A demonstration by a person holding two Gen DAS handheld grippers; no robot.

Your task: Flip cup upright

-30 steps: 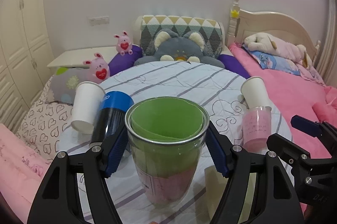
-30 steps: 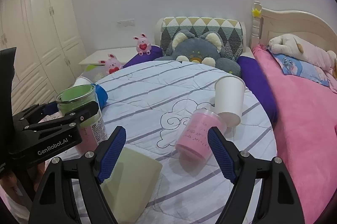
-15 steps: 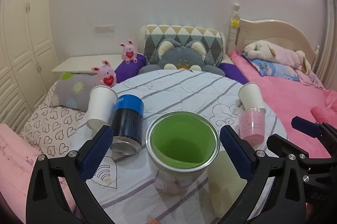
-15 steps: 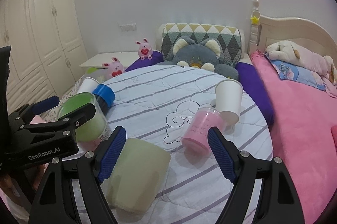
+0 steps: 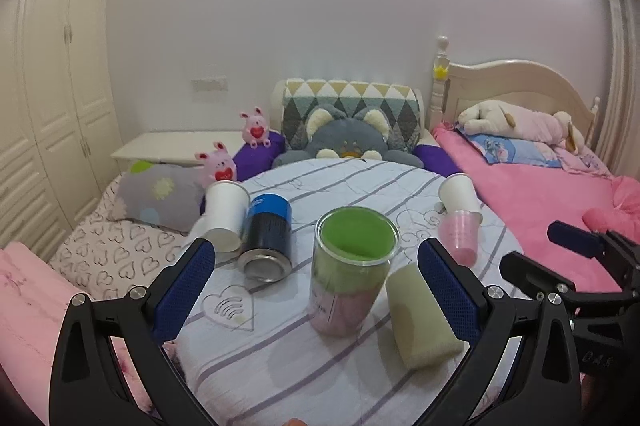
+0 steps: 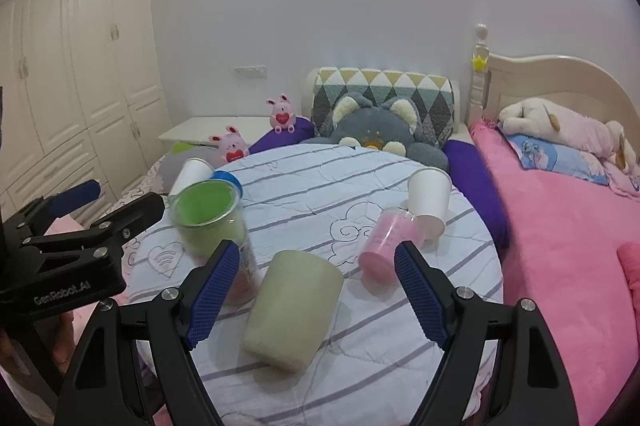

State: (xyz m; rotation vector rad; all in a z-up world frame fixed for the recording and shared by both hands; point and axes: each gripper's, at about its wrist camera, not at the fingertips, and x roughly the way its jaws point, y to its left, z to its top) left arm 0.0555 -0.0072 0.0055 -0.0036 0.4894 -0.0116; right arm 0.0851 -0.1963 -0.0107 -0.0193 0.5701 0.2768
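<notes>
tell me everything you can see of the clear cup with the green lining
The clear cup looks like transparent plastic with a green liner in its upper part and pink showing near the base. It stands upright, mouth open, on the striped tablecloth, between the open left gripper fingers, untouched. A pale green cup lies beside it.

Table: clear cup upright at centre. Can and paper cup lie left of it, foam cup right, small cup and second paper cup farther right.

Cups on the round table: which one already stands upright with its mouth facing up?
The clear green-lined cup. The others lie tipped over: cream cup, pink cup, both white paper cups.
</notes>
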